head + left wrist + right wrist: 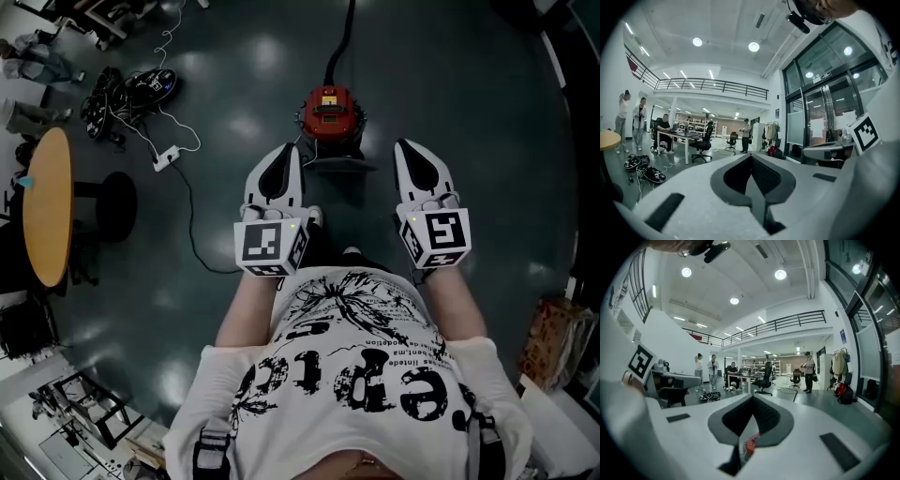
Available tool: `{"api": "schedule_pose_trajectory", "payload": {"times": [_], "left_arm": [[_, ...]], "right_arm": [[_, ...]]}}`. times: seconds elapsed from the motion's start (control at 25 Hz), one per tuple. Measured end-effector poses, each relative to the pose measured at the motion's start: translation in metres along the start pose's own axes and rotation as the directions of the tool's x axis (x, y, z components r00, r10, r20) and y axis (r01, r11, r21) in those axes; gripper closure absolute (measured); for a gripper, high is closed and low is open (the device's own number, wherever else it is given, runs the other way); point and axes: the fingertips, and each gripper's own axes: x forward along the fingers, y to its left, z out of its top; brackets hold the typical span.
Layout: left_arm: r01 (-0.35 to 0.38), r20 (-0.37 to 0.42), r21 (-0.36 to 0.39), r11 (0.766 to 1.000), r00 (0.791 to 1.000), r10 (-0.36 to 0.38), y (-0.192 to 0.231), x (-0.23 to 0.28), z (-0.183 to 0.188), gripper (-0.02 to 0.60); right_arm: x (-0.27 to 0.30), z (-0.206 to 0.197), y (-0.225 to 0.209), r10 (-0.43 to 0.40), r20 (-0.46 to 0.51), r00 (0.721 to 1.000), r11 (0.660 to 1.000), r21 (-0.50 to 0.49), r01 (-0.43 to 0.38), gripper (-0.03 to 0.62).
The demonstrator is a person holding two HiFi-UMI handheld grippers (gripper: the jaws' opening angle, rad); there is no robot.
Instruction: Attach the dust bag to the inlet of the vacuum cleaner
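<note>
A red vacuum cleaner (328, 112) stands on the dark floor straight ahead of me, its black hose (339, 47) running away from it. A dark part (337, 165) juts out at its near side. I cannot make out a dust bag in any view. My left gripper (288, 148) is held level in front of my body, its tips near the vacuum's left side in the head view, and its jaws meet with nothing between them (751, 157). My right gripper (405, 145) is held the same way to the right, jaws together (752, 397). A red sliver of the vacuum (750, 444) shows below them.
A round wooden table (47, 206) and a black stool (117, 206) stand at the left. A white power strip (167, 157) with cables lies on the floor, with a dark pile of gear (131, 89) beyond it. A brown bag (553, 337) sits at the right. People stand at a desk (740, 376) far off.
</note>
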Motion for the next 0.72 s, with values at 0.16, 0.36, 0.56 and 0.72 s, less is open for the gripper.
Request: {"api": "schedule_pose_trajectory", "payload": {"times": [0.16, 0.36, 0.56, 0.72], "left_arm": [[0.022, -0.032, -0.009, 1.0, 0.999, -0.022, -0.002, 0.004, -0.004, 0.578], [0.016, -0.037, -0.006, 1.0, 0.999, -0.016, 0.002, 0.008, -0.005, 0.578], [0.016, -0.045, -0.034, 0.999, 0.999, -0.018, 0.012, 0.01, -0.008, 0.578], [0.011, -0.057, -0.014, 1.0, 0.998, -0.012, 0.014, 0.009, -0.01, 0.578]], "right_arm": [[0.002, 0.0, -0.002, -0.006, -0.006, 1.0, 1.0, -0.011, 0.006, 0.592], [0.004, -0.005, -0.003, -0.011, -0.022, 1.0, 1.0, -0.013, 0.011, 0.592], [0.011, -0.008, -0.001, -0.008, -0.035, 0.999, 1.0, -0.017, 0.008, 0.592], [0.012, -0.01, 0.0, -0.004, -0.045, 0.999, 1.0, -0.019, 0.003, 0.592]]}}
